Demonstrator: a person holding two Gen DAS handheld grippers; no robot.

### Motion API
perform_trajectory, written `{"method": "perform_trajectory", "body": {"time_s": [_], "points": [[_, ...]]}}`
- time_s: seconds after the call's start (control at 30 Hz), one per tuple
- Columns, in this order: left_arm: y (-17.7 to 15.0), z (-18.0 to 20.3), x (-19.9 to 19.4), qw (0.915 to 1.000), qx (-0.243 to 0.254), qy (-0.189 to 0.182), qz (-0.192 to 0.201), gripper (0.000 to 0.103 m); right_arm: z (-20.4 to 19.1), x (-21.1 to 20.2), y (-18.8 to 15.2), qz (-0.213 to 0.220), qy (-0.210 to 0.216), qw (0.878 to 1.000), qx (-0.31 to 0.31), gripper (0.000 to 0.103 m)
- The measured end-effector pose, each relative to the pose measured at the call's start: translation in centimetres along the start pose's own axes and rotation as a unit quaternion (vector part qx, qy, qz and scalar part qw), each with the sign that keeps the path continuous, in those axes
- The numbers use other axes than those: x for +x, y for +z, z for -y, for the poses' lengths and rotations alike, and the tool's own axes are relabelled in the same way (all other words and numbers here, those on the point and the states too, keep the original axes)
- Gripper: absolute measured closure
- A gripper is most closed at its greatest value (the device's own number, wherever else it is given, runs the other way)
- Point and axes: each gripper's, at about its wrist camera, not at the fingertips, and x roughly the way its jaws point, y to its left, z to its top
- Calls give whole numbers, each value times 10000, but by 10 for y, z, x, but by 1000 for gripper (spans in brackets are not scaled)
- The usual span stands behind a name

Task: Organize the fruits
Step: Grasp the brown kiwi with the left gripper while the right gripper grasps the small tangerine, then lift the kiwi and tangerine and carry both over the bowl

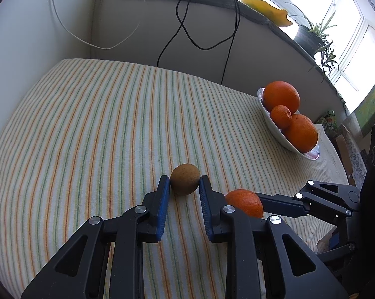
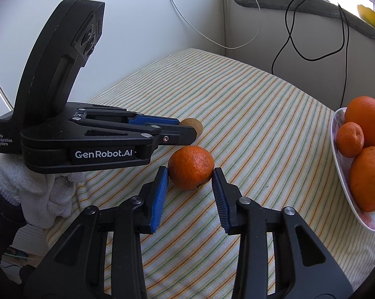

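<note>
Left hand-held gripper (image 1: pixel 185 182) was clenched on a kiwi (image 1: pixel 185 179); right hand-held gripper (image 2: pixel 190 174) was seemingly closed on a mandarin (image 2: pixel 191 170). Both were still on the striped worktop (image 1: pixel 87 124); lifting to the bowl (image 1: pixel 284 142) was called for next.

Both wrist views look down, close; both show the white bowl (image 1: pixel 274 124)
</note>
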Motion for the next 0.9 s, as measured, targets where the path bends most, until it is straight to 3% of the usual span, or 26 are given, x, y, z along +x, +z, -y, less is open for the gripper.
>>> {"method": "perform_trajectory", "body": {"time_s": [0.1,0.37,0.43,0.47,0.9], "points": [[2,5,3,9999,93,102,-18,70,2,-3,-3,9,-1,10000,11,65],[5,19,15,9987,395,295,-85,70,9,-14,-9,29,-97,9999,10,65],[4,22,16,9977,524,433,-65,75,12,-16,-11,27,-115,9999,45,65],[4,22,15,9977,520,434,-55,79,14,-16,-11,24,-119,9999,61,65],[13,43,-11,9974,590,326,262,79,24,-34,-13,255,-93,9994,194,65]]}}
